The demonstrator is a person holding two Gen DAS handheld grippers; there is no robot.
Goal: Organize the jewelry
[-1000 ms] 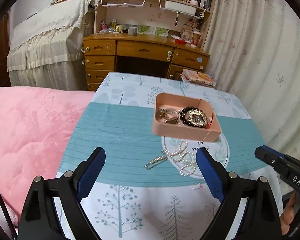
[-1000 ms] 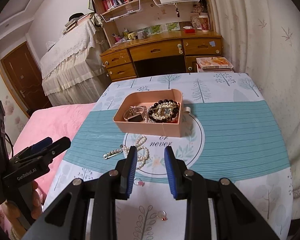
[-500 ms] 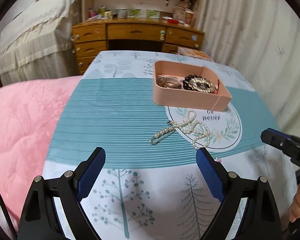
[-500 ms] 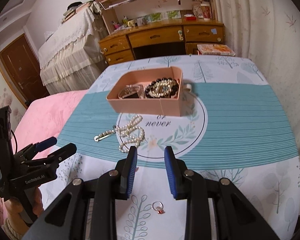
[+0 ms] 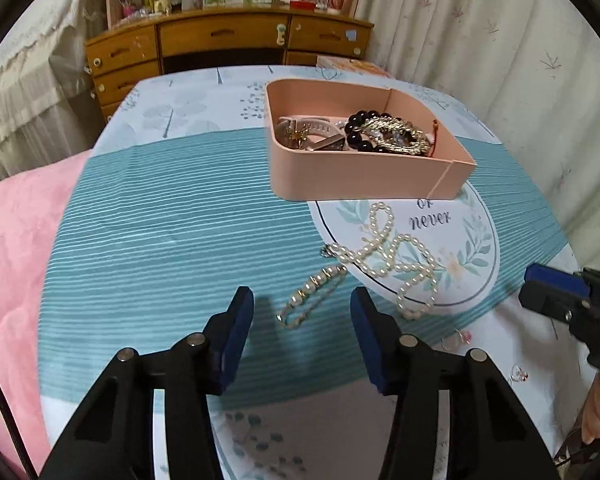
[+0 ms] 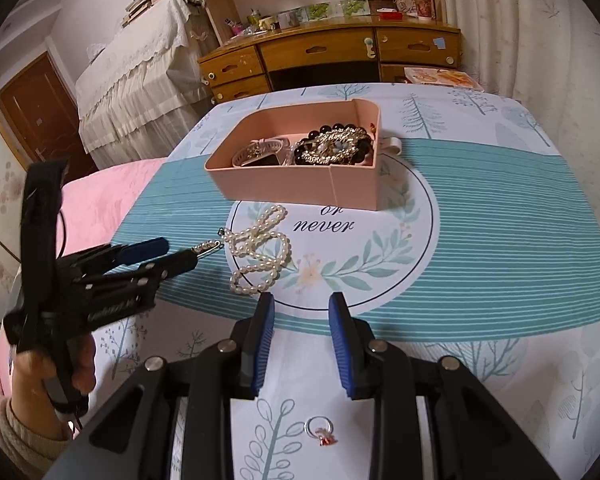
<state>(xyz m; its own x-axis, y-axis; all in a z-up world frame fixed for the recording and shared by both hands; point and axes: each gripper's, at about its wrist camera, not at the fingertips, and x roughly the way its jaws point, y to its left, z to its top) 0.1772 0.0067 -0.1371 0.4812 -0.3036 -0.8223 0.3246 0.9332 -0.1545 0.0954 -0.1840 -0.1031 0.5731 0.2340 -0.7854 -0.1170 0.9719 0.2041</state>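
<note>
A pink tray (image 5: 364, 180) (image 6: 296, 188) holds a black bead bracelet, a gold piece and other jewelry. A pearl necklace (image 5: 396, 258) (image 6: 260, 254) lies coiled on the cloth in front of it. A pearl hair clip (image 5: 310, 296) (image 6: 208, 247) lies left of the necklace. My left gripper (image 5: 302, 312) (image 6: 168, 254) is open, low over the cloth, with the clip between its fingertips. My right gripper (image 6: 302, 314) (image 5: 556, 292) is open and empty, just short of the necklace. A ring with a red stone (image 6: 320, 430) lies under it; two rings (image 5: 460, 336) show in the left wrist view.
The table carries a teal-striped cloth (image 5: 172, 224) printed with trees. A pink bed cover (image 5: 16, 240) borders its left edge. A wooden desk with drawers (image 6: 332, 52) stands behind, curtains (image 5: 480, 28) on the right. A small white object (image 6: 392, 144) lies behind the tray.
Both grippers have moved forward and down toward the cloth. The left gripper's jaws have narrowed around the pearl hair clip. The right gripper's jaws have opened slightly wider.
</note>
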